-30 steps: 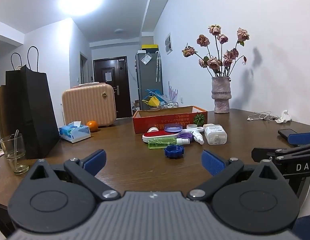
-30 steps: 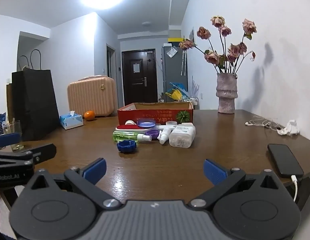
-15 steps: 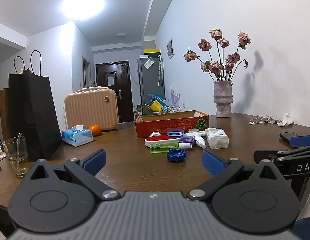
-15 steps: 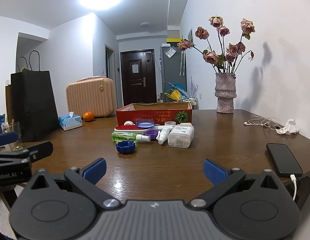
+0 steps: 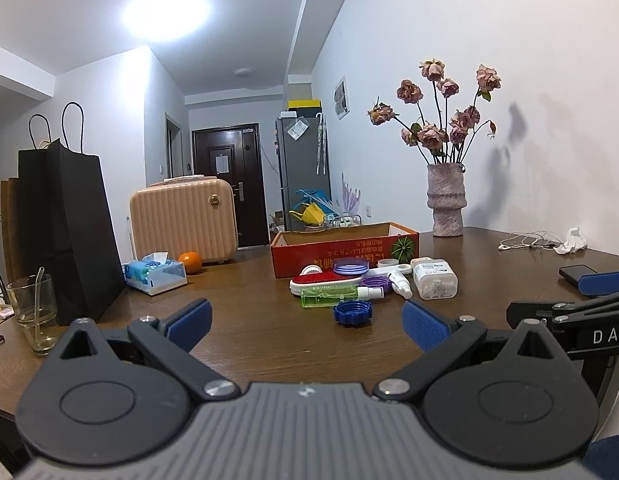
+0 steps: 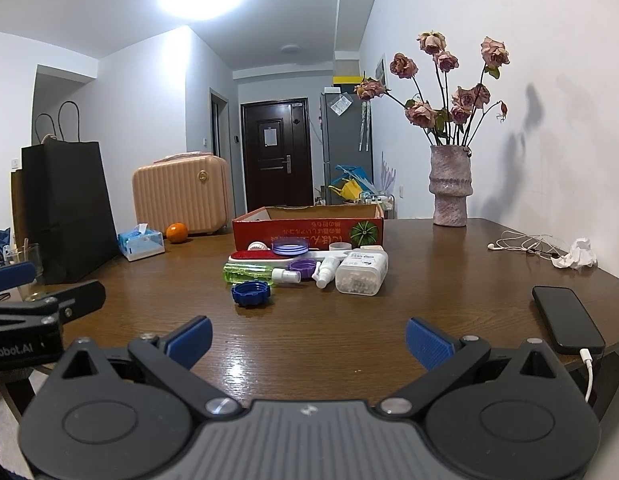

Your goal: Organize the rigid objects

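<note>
since a second ago our view has tipped up slightly. both the left gripper (image 5: 305, 322) and right gripper (image 6: 308, 340) hang with fingers spread, empty, well short of the red box (image 6: 309, 226); we judge sorting not begun.

Black left gripper (image 5: 305, 324), blue pads (image 5: 423, 326), silver screws

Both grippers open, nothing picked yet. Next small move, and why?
Probably advance the right gripper toward the blue cap: it lies nearest, apart from the clutter in front of the red box. The left gripper is open and empty too.
</note>
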A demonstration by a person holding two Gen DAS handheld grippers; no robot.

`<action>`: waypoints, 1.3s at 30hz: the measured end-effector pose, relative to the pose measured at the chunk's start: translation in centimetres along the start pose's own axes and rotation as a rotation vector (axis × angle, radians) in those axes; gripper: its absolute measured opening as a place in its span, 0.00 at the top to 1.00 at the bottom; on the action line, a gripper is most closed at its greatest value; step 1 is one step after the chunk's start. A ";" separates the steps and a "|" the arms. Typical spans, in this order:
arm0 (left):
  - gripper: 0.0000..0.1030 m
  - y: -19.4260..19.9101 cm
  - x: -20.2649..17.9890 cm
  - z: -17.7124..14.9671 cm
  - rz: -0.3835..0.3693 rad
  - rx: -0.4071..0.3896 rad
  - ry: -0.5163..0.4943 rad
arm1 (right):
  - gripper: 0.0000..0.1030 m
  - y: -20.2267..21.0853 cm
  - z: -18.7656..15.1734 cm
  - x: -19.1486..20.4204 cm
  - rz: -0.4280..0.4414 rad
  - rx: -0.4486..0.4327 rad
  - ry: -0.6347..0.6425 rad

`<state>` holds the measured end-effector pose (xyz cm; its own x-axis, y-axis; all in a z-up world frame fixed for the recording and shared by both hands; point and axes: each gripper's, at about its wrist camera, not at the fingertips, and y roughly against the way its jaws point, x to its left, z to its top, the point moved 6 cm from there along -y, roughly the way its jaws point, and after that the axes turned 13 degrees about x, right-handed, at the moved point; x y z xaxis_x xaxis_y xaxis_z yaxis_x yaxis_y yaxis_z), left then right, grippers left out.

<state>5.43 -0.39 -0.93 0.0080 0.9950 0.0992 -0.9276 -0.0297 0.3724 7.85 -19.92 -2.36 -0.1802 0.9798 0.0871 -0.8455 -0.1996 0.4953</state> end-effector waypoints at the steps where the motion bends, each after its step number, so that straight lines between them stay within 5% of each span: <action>1: 0.00 -0.1 0.1 0.0 -0.001 0.001 0.000 | 0.00 0.0 0.0 0.1 -0.001 -0.001 0.000; 39: 0.00 0.2 0.0 0.0 0.000 -0.002 -0.003 | 0.00 -0.1 -0.1 -0.4 0.021 -0.001 -0.021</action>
<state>5.29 -0.37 -0.82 0.0093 0.9948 0.1016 -0.9284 -0.0292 0.3704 7.97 -20.29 -2.54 -0.1877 0.9754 0.1152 -0.8419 -0.2202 0.4926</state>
